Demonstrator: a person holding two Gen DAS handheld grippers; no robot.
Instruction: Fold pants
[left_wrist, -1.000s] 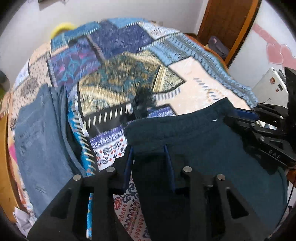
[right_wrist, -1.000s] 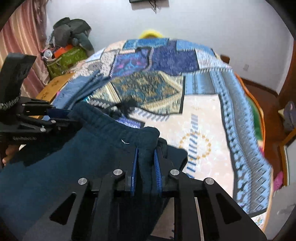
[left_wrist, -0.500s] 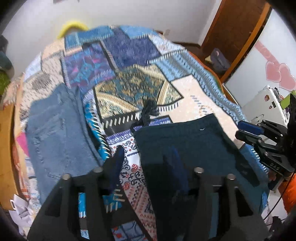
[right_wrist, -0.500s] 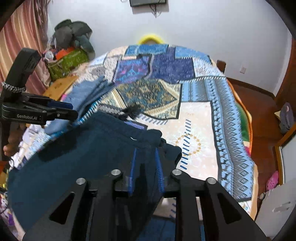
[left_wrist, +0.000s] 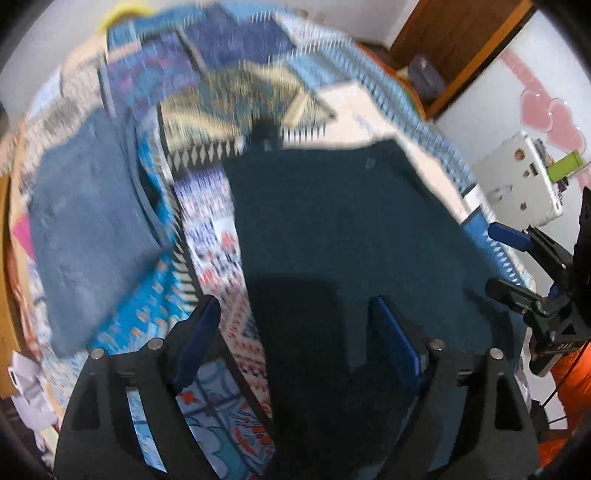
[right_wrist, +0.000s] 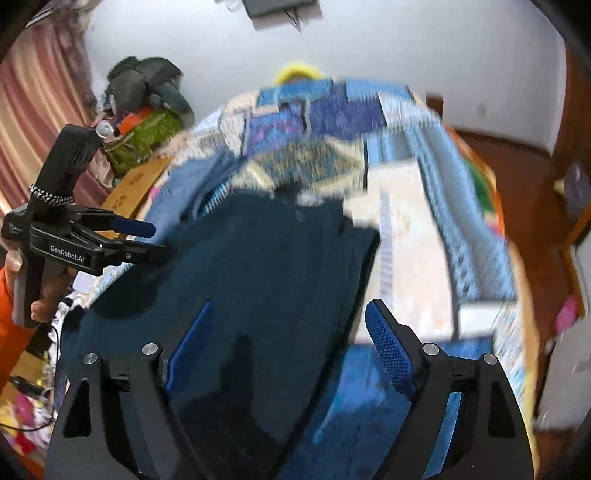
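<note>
claws (left_wrist: 291, 339) wider, seemingly off pants (left_wrist: 343, 229)

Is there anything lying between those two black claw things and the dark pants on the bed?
Nothing visible. The dark teal pants lie flat on the patterned bedspread, directly below the left gripper and right gripper, whose jaws are opening with nothing pinched. The folded jeans lie off to one side.

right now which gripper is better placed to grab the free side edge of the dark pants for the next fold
Probably right. The right gripper, jaws opening, straddles the dark pants' free side edge above the bedspread. The left gripper, also opening, sits over the opposite edge beside the folded jeans.
</note>
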